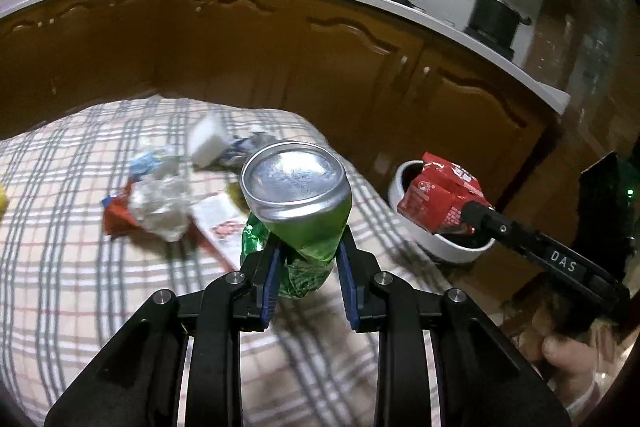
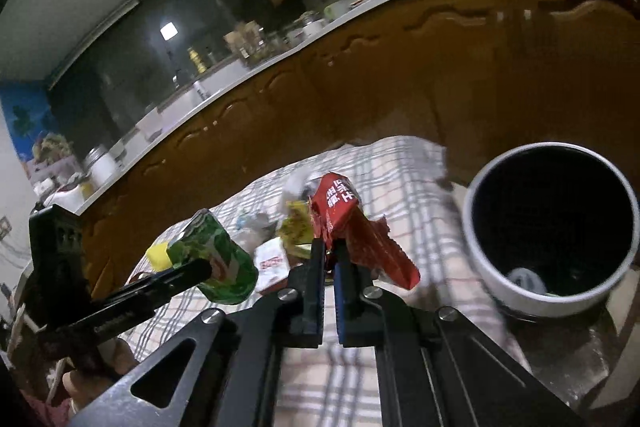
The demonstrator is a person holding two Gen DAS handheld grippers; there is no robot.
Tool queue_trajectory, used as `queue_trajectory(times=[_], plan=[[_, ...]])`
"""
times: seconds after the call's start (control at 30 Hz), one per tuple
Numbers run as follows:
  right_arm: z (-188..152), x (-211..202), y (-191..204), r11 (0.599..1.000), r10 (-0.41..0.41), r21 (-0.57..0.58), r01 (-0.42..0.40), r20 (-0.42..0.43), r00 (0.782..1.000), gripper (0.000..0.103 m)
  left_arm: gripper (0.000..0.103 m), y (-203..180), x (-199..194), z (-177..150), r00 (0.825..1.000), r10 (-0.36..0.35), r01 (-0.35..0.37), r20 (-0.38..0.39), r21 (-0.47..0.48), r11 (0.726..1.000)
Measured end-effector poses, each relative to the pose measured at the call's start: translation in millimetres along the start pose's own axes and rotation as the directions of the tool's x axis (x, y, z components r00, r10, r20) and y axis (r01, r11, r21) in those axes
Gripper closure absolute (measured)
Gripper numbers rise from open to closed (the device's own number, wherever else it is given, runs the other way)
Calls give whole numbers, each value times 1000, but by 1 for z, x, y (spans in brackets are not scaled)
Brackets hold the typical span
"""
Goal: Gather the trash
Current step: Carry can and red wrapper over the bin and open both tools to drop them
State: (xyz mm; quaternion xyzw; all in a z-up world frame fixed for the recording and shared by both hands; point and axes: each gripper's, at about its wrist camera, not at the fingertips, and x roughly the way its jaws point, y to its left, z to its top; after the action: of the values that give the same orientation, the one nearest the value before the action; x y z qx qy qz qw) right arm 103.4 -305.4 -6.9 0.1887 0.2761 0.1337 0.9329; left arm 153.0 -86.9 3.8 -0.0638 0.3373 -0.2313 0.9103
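The crushed green aluminium drink can (image 1: 298, 203) sits clamped between the blue-padded jaws of the left gripper (image 1: 308, 259), its silver bottom turned toward the left wrist camera; faint stamped digits ring that bottom but are too blurred to read. The pads press into the dented green wall, and the can is carried clear of the tablecloth. From the right wrist view the same can (image 2: 212, 259) shows at the tip of the left gripper, tilted, with some white and red on its label but no legible brand.

The crumpled red foil snack wrapper (image 2: 352, 227) is pinched by its lower edge in the right gripper (image 2: 329, 259), whose jaws are closed on it almost completely. White Chinese characters run across the red foil; I cannot make them out for certain. In the left wrist view the wrapper (image 1: 444, 195) hangs in front of the white round bin with a dark inside (image 1: 404, 227), and the right gripper's black arm bears the letters "DAS".

The bin (image 2: 500, 279) stands just beside the table's right edge, with some pale rubbish visible at its bottom.

More litter lies on the checked beige, grey and red tablecloth (image 1: 80, 267): crumpled clear plastic (image 1: 160, 203), a white block (image 1: 206, 143) and a flat white-and-red packet (image 1: 220, 227).
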Motion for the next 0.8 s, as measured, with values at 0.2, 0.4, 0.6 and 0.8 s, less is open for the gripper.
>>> queue_trajectory(times=[0.2,0.4,0.6,0.8], plan=[[-1,-24,-31,997,-63,46,62,29,998,99,79,-33,17,4,998,-55,56,-20,51,997],[3,-42,-60,988,-133,91,127,57,990,99,79,-65,37,8,994,-101,106,-50,92,990],[7,-53,-89,975,-192,128,182,65,979,99,79,-93,59,14,987,-137,146,-80,130,981],[9,-55,-108,967,-220,148,209,59,974,99,79,-125,82,23,979,-172,189,-108,171,967]])
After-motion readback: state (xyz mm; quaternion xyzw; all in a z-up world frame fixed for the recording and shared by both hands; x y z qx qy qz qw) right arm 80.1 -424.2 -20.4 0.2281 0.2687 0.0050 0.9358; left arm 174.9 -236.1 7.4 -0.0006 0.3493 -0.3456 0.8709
